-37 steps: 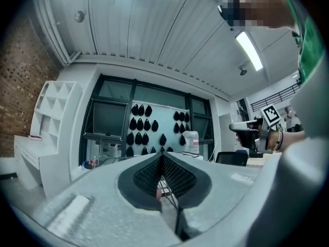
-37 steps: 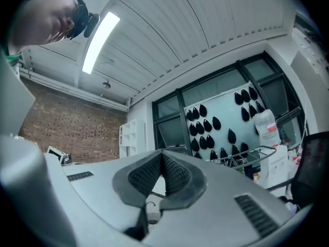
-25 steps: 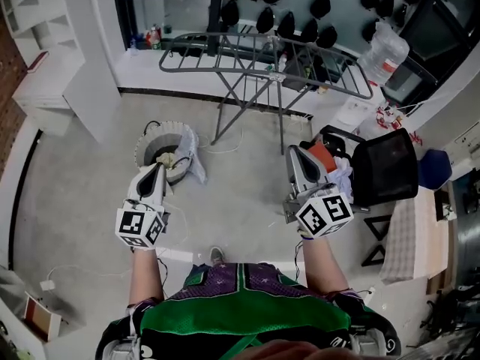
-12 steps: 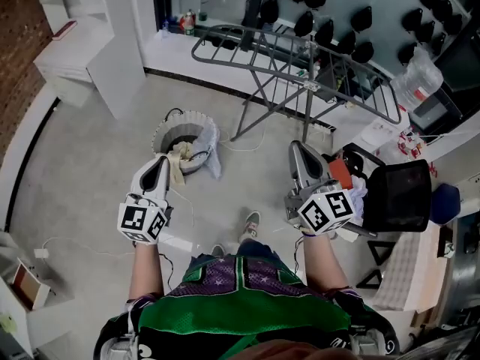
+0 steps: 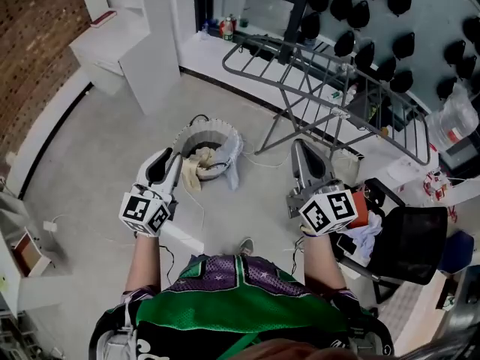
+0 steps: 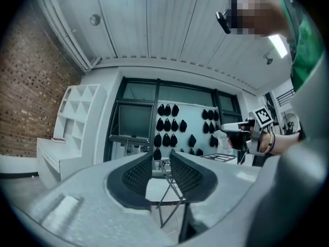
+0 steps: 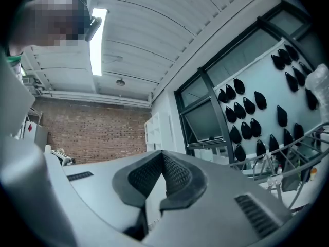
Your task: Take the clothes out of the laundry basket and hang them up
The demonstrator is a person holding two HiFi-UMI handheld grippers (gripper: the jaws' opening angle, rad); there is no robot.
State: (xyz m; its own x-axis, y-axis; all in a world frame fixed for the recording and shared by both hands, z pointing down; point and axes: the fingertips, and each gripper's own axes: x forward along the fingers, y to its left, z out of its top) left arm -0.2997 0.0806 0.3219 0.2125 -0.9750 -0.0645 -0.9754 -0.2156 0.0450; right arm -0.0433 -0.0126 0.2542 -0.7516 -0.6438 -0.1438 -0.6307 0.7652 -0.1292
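Note:
The round laundry basket [image 5: 189, 135] stands on the floor, with beige clothes [image 5: 196, 167] inside and a pale cloth [image 5: 232, 169] draped over its rim. My left gripper [image 5: 169, 160] is held level just in front of and left of it. Its jaws [image 6: 161, 161] have just been opening and stand slightly apart with nothing between them. My right gripper [image 5: 301, 148] is shut and empty [image 7: 162, 161], pointing toward the grey drying rack [image 5: 337, 81], which stands bare beyond the basket.
A black chair [image 5: 409, 238] piled with clothes stands at the right, beside my right arm. A white shelf unit [image 5: 124, 43] is at the back left. Bottles [image 5: 225, 27] sit on a low ledge behind the rack. A cable [image 5: 201, 208] lies on the floor.
The head view has swung left: basket and rack now sit further right in it, the chair lower right. Both grippers moved forward. The left jaws have parted slightly.

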